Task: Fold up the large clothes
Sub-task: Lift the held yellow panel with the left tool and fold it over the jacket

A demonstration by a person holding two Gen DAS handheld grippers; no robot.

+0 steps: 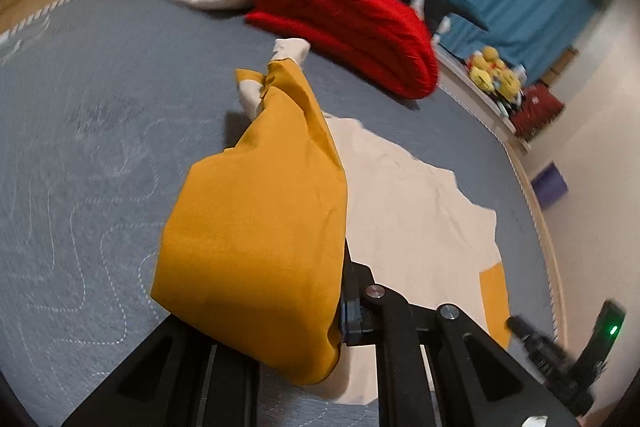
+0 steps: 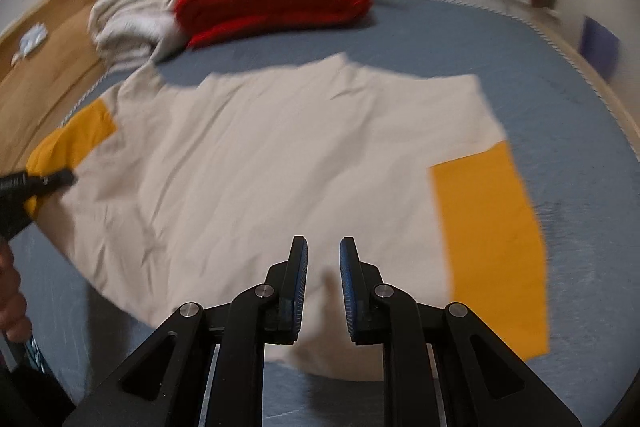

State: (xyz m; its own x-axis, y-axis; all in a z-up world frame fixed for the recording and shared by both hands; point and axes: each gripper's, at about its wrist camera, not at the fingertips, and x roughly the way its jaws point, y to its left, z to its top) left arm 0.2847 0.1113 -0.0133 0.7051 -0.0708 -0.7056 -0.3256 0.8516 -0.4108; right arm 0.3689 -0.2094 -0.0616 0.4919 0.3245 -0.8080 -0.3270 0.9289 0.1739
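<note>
gripping yellow sleeve, left tool

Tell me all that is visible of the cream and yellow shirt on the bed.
The shirt is a large garment of thin woven-looking cloth, cream in the body with mustard-yellow sleeve ends. It lies mostly flat and lightly wrinkled on the grey quilted bed. One yellow sleeve lies flat. The other sleeve is lifted and bunched, clamped in the left gripper. The right gripper is open above the near edge; contact is unclear.

Cream shirt with mustard sleeves, seemingly face-down, spread flat.
</note>
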